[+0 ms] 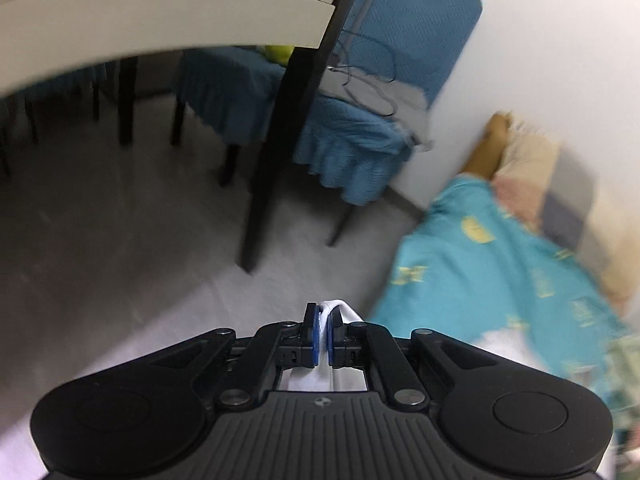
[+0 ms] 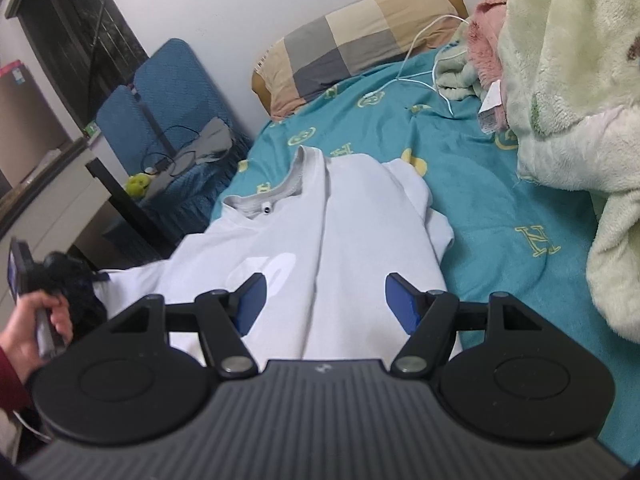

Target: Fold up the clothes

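Note:
A white T-shirt [image 2: 352, 216] lies on the teal bed sheet [image 2: 500, 184], collar toward the pillow, its right side folded over the middle. My right gripper [image 2: 324, 300] is open and empty, just above the shirt's lower part. My left gripper [image 1: 323, 332] is shut on a white edge of the shirt [image 1: 336, 306] and holds it out beyond the bed's left side, over the floor. In the right wrist view the left gripper [image 2: 60, 276] shows at the far left, in the person's hand, by the shirt's left side.
A checked pillow [image 2: 360, 40] lies at the head of the bed. A green and pink plush blanket [image 2: 568, 80] is heaped on the right, with a white cable [image 2: 420, 76] beside it. Blue-covered chairs [image 1: 360, 120] and a dark-legged white table [image 1: 160, 20] stand left of the bed.

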Demonstrator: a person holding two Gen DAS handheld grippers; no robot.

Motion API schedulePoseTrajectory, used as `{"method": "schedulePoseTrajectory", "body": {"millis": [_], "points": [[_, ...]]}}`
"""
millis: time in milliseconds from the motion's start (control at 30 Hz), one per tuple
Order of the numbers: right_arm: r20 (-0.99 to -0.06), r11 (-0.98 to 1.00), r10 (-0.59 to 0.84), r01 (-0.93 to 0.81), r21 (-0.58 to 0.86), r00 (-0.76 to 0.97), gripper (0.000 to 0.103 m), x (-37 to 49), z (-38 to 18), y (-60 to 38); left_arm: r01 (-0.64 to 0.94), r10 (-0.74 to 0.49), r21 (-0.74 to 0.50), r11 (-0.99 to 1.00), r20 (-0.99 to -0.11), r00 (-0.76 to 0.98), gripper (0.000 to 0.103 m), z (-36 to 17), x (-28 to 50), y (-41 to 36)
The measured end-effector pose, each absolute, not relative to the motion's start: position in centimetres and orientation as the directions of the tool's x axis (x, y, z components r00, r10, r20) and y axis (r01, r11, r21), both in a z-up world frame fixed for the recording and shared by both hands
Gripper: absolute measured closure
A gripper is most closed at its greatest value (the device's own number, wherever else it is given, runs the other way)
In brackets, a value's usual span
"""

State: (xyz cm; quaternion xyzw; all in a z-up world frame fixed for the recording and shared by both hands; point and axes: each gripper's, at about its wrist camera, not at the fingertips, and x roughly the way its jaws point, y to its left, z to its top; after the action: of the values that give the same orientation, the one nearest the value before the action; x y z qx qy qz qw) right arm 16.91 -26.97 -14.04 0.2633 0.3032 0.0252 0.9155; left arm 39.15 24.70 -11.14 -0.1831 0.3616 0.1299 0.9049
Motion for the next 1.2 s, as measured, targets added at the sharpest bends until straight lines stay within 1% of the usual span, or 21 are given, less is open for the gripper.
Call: {"method": "schedulePoseTrajectory", "body": {"millis": [67,133,233,267,300,367,400,433,567,633,767,900,1000,1067,1100,1200], "points": [[-0.548,0.865,0.198,0.119,0.488,0.813,0.034,17.4,-14.3,-27.1,-0.387,0.168,-0.146,0.91,-0.724,0.669,0.099,-12.1,41.1,24.1],[-0.554,0.869,0.19,0.124,0.479,0.81,0.034,17.8,-14.6,-27.1,-0.409,0.176,-0.134,0.903,-0.752,0.635,0.099,-13.7,42.2,23.9],[-0.563,0.875,0.179,0.131,0.465,0.807,0.034,18.5,-15.0,-27.3,-0.435,0.158,-0.154,0.887,-0.784,0.6,0.097,-16.0,41.8,24.0],[-0.566,0.876,0.18,0.131,0.465,0.805,0.034,18.8,-15.2,-27.4,-0.439,0.15,-0.157,0.885,-0.796,0.586,0.094,-16.4,41.4,24.2],[-0.569,0.878,0.179,0.131,0.461,0.803,0.034,18.9,-15.3,-27.3,-0.443,0.139,-0.162,0.882,-0.807,0.574,0.086,-16.6,40.8,24.5],[-0.567,0.878,0.181,0.128,0.461,0.803,0.034,19.0,-15.4,-27.5,-0.438,0.108,-0.185,0.879,-0.819,0.564,0.077,-16.3,38.6,25.1],[-0.566,0.878,0.182,0.126,0.461,0.804,0.034,19.1,-15.4,-27.5,-0.431,0.09,-0.195,0.881,-0.825,0.558,0.07,-15.9,37.3,25.3],[-0.563,0.88,0.18,0.123,0.458,0.806,0.034,18.9,-15.3,-27.5,-0.412,0.064,-0.204,0.888,-0.832,0.551,0.067,-15.5,35.6,25.6],[-0.551,0.889,0.174,0.11,0.444,0.816,0.034,18.1,-14.8,-27.5,-0.342,-0.018,-0.212,0.915,-0.872,0.49,0.049,-13.5,27.8,25.1],[-0.548,0.895,0.168,0.106,0.433,0.82,0.034,17.5,-14.5,-27.4,-0.314,-0.072,-0.228,0.922,-0.896,0.437,0.048,-12.5,23.7,24.5],[-0.546,0.907,0.157,0.099,0.41,0.823,0.034,16.3,-14.0,-27.2,-0.25,-0.141,-0.23,0.941,-0.934,0.328,0.041,-11.0,15.9,22.4],[-0.546,0.92,0.136,0.099,0.38,0.827,0.034,14.6,-13.3,-27.0,-0.21,-0.168,-0.202,0.957,-0.971,0.171,0.038,-11.1,10.3,19.7],[-0.537,0.917,0.115,0.118,0.381,0.836,0.034,13.1,-12.5,-27.3,-0.156,-0.172,-0.184,0.97,-0.981,0.085,0.038,-11.5,7.2,17.3],[-0.531,0.911,0.101,0.136,0.389,0.841,0.034,12.1,-12.1,-27.8,-0.114,-0.155,-0.163,0.98,-0.985,0.081,0.037,-11.7,6.2,15.9],[-0.529,0.907,0.092,0.148,0.394,0.844,0.034,11.7,-11.9,-28.1,-0.097,-0.144,-0.152,0.984,-0.986,0.084,0.034,-11.9,5.8,15.3],[-0.534,0.896,0.052,0.196,0.398,0.844,0.034,10.6,-11.7,-29.3,-0.137,-0.159,-0.159,0.978,-0.987,0.006,0.035,-13.4,5.1,15.4]]}}
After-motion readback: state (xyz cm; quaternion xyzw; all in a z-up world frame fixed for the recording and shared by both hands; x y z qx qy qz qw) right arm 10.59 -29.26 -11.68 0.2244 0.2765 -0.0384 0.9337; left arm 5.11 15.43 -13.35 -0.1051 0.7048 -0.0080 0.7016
